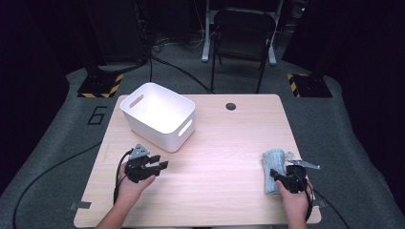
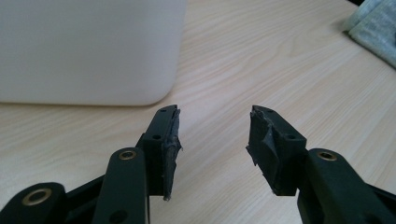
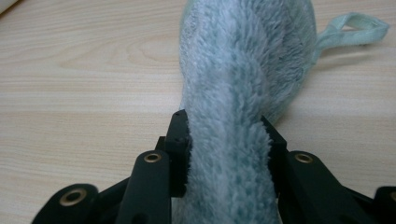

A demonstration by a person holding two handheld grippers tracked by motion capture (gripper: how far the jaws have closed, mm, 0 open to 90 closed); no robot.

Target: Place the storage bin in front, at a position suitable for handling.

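Firmly right claw (image 3: 224, 135) pinching towel (image 3: 243, 70), left claw (image 2: 212, 140) agape

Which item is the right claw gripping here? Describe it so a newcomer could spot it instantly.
On the light wooden table, look to the near right corner, far from the white bin. There the right claw pinches a folded cloth. It is the one soft thing: pale blue-green, fluffy, with a small hanging loop.
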